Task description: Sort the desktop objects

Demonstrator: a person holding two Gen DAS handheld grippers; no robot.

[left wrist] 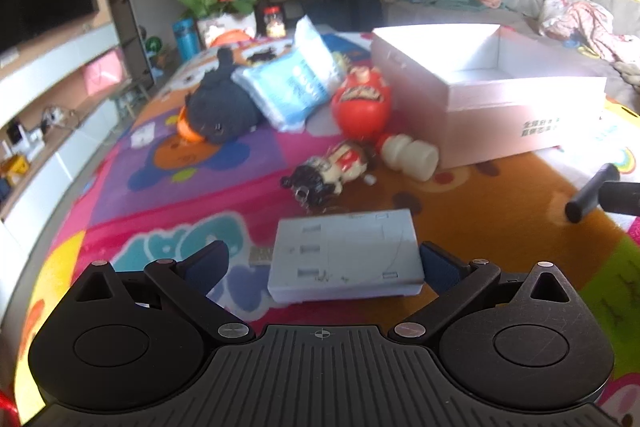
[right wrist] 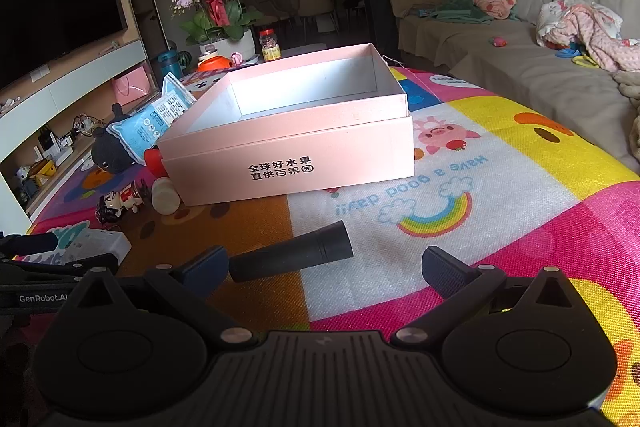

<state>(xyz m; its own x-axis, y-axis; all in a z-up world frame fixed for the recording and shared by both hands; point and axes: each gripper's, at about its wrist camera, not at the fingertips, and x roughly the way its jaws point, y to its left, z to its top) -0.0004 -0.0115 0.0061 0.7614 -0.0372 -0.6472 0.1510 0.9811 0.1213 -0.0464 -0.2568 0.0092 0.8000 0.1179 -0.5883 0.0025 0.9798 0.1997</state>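
both grippers open over the play mat

left wrist view: the left gripper (left wrist: 322,265) stands wide open, its blue pads either side of a grey box (left wrist: 346,257) that lies flat on the mat (left wrist: 180,167); the right pad is just beside the box's edge, and whether it touches cannot be told. the box is pale grey, rectangular, with small raised marks on its top. farther off lie a small figure (left wrist: 330,173), a cream bottle (left wrist: 410,155), a red toy (left wrist: 362,103), a blue pack (left wrist: 292,83) and a dark plush (left wrist: 218,109). the pink carton (left wrist: 500,123) sits far right, open on top. a black tube (left wrist: 592,193) shows at the right edge.

right wrist view: the right gripper (right wrist: 326,269) is wide open and holds nothing. the black tube (right wrist: 292,255) lies on the mat, its near end just beside the left pad. the carton (right wrist: 292,163) stands beyond, white inside, black print on its near wall. the mat is bright with cartoon patches. a sofa (right wrist: 520,67) lies far right, a tv (right wrist: 56,3) far left, flowers (right wrist: 216,7) behind.
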